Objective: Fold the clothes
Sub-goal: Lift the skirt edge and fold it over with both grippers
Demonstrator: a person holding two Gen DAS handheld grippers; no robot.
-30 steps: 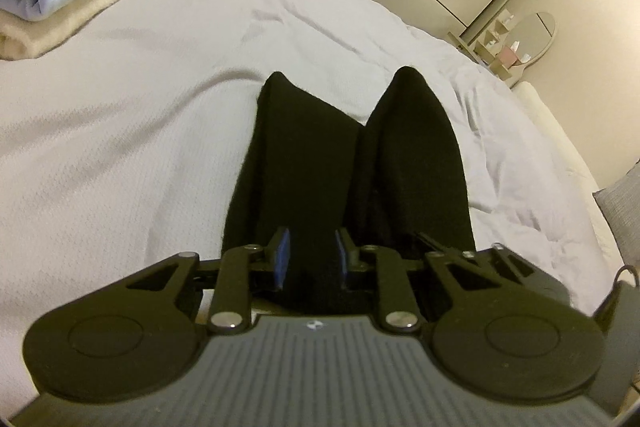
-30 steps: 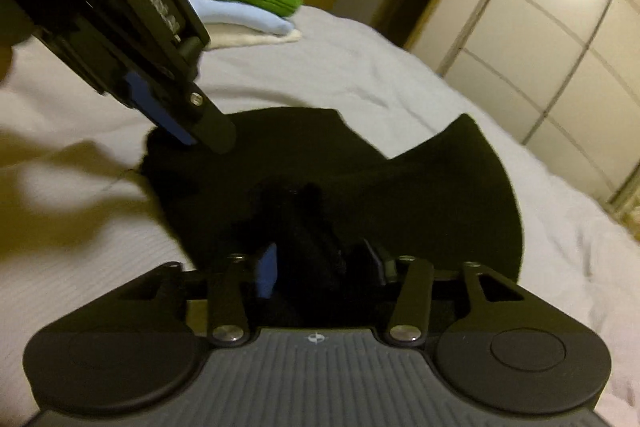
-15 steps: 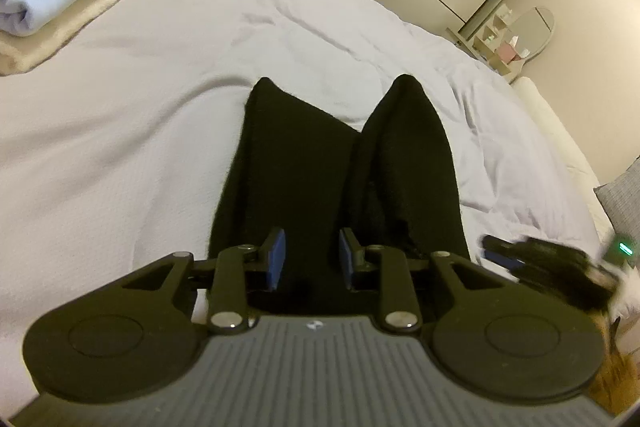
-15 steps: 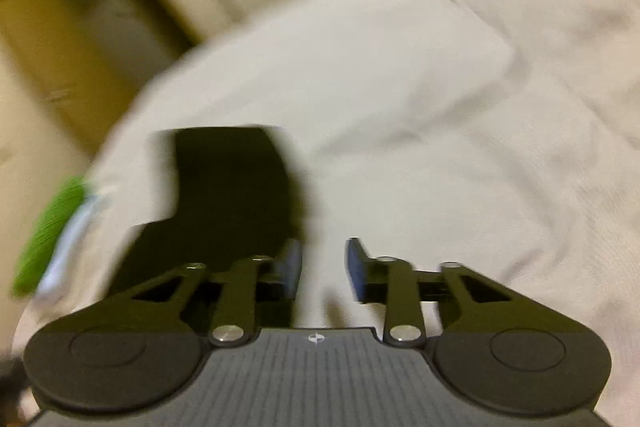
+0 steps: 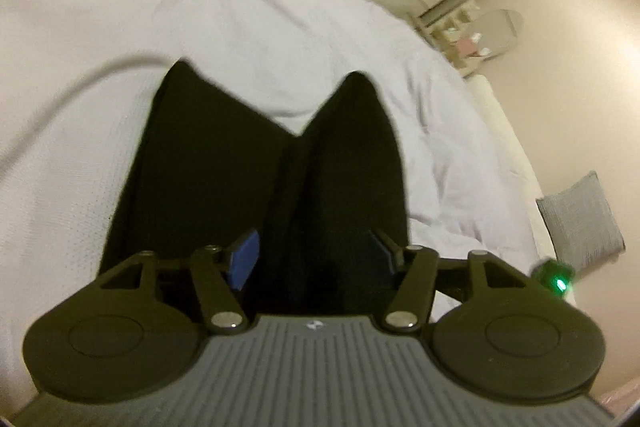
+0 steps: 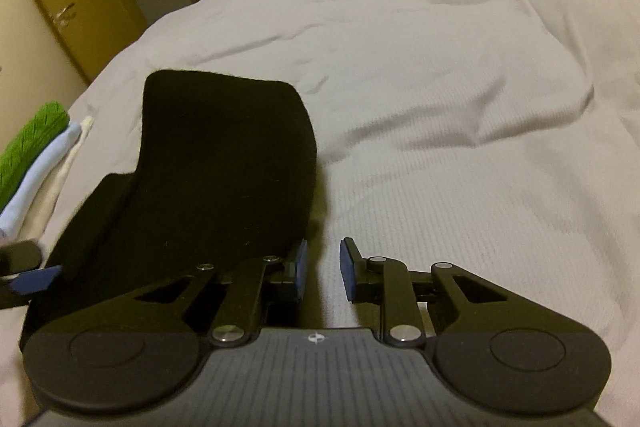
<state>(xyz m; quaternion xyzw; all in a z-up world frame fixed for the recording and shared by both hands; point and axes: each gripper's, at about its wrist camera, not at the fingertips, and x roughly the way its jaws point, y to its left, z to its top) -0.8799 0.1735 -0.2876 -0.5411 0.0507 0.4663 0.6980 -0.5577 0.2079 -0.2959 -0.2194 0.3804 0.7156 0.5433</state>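
Black garment lies between the spreading jaws of the left hand-held gripper, its blue pads clear of the cloth — likely letting go of a finished fold. Right hand-held gripper narrows on nothing beside the garment's edge, over the bed. Folded stack sits toward the bed's edge.

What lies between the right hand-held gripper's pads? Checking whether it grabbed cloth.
Only bare white bedspread, per the right wrist view; the black garment lies beside them.
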